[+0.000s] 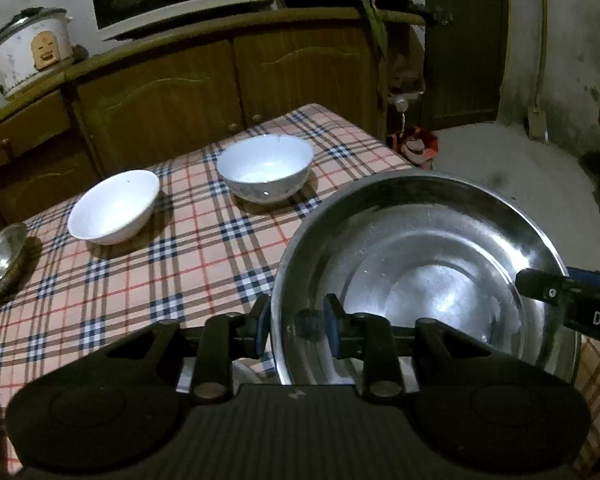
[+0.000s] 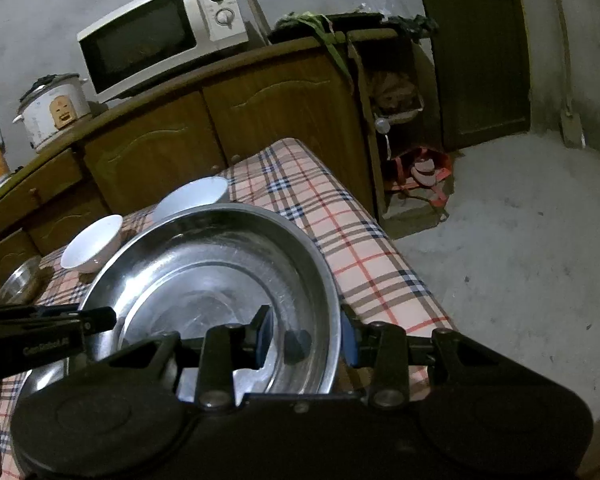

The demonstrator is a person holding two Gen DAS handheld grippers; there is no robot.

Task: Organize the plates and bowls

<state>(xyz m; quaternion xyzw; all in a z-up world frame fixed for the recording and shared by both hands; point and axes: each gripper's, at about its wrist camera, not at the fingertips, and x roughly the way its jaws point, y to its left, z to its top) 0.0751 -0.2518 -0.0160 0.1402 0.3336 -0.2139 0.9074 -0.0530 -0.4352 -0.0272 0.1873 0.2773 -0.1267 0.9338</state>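
Two white bowls stand on the table point(image 1: 148, 280): one white bowl point(image 1: 114, 208) and a second white bowl point(image 1: 265, 168). There are two steel vessels, one large steel basin point(image 1: 424, 264) and one small steel bowl point(image 1: 0, 254). One microwave point(image 2: 160, 40) and one rice cooker point(image 2: 54, 108) sit behind.
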